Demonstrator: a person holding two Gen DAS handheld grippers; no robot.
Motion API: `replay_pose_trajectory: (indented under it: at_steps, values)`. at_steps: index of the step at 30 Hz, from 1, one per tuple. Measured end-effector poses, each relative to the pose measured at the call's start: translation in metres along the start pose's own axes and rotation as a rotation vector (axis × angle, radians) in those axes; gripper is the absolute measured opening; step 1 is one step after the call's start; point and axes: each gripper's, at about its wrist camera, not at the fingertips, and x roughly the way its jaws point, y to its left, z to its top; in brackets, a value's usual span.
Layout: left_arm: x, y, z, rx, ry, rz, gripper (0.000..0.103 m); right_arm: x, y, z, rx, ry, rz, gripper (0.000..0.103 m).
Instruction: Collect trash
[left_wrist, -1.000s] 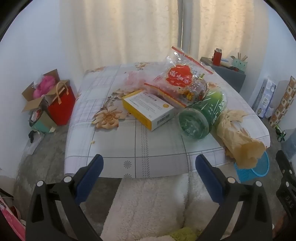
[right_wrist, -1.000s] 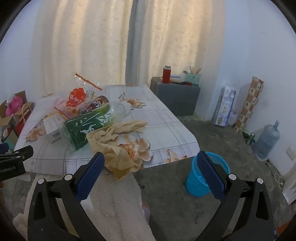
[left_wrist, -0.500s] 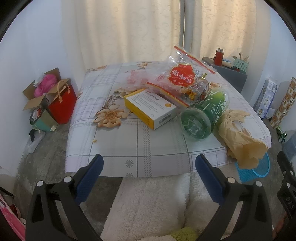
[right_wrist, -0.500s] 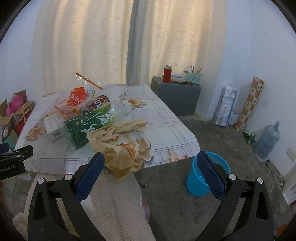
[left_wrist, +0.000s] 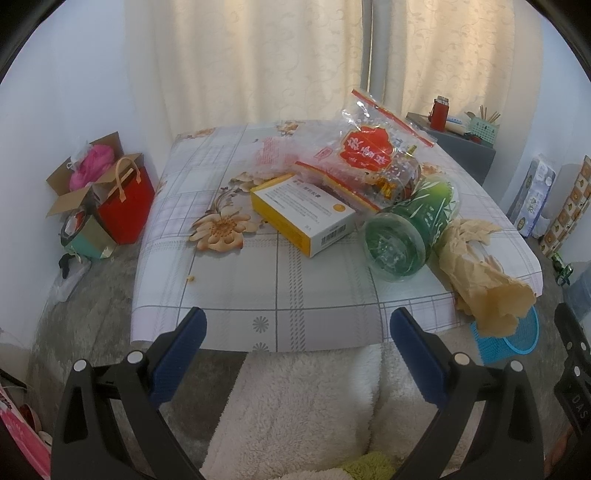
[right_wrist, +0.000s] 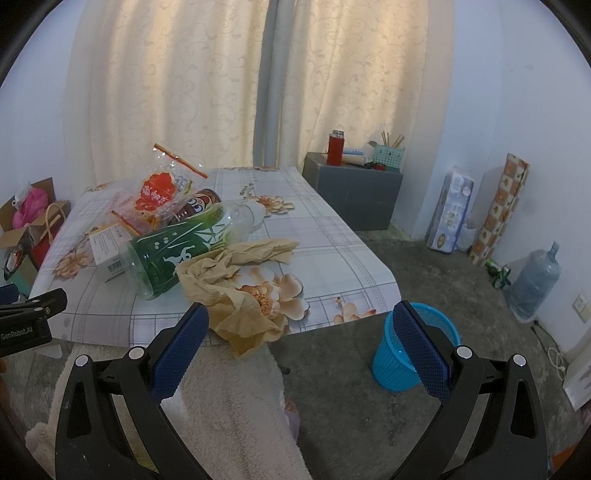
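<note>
Trash lies on a low table (left_wrist: 229, 291) with a flower-print cloth. A yellow-and-white box (left_wrist: 303, 218) sits mid-table, a clear snack bag with a red label (left_wrist: 365, 151) behind it, a green-labelled plastic bottle (left_wrist: 402, 236) on its side to the right, and crumpled tan paper (left_wrist: 484, 280) overhanging the near right corner. From the right wrist I see the bottle (right_wrist: 173, 251), the paper (right_wrist: 236, 291), the bag (right_wrist: 159, 192) and a blue bin (right_wrist: 399, 358) on the floor. My left gripper (left_wrist: 295, 343) and right gripper (right_wrist: 299, 336) are open, empty, short of the table's near edge.
A red gift bag (left_wrist: 125, 206) and cardboard boxes stand on the floor at the left. A grey cabinet (right_wrist: 354, 195) with a red flask stands behind the table. A water jug (right_wrist: 535, 280) and paper rolls line the right wall. Fleece-covered legs (right_wrist: 229, 406) lie below both grippers.
Both views have shifted slightly; the table and its trash sit a little lower and closer in the frames. Both grippers stay open and nothing on the table has moved.
</note>
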Motion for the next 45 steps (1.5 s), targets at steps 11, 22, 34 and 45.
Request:
replay_pose_trajectory:
  at_steps: [11, 22, 34, 45]
  values:
    - [0.002, -0.001, 0.001, -0.005, 0.005, 0.002, 0.097, 0.001, 0.004, -0.001, -0.004, 0.001, 0.001, 0.096]
    - [0.002, 0.0, -0.001, -0.006, 0.01, 0.004, 0.097, 0.001, 0.005, -0.001, -0.005, 0.0, 0.002, 0.096]
    - [0.003, 0.0, -0.001, -0.007, 0.015, 0.006, 0.097, 0.001, 0.007, -0.001, -0.002, 0.002, 0.001, 0.096]
    - [0.013, -0.002, 0.003, -0.001, 0.034, -0.011, 0.097, 0.014, 0.009, -0.006, 0.003, 0.02, 0.022, 0.096]
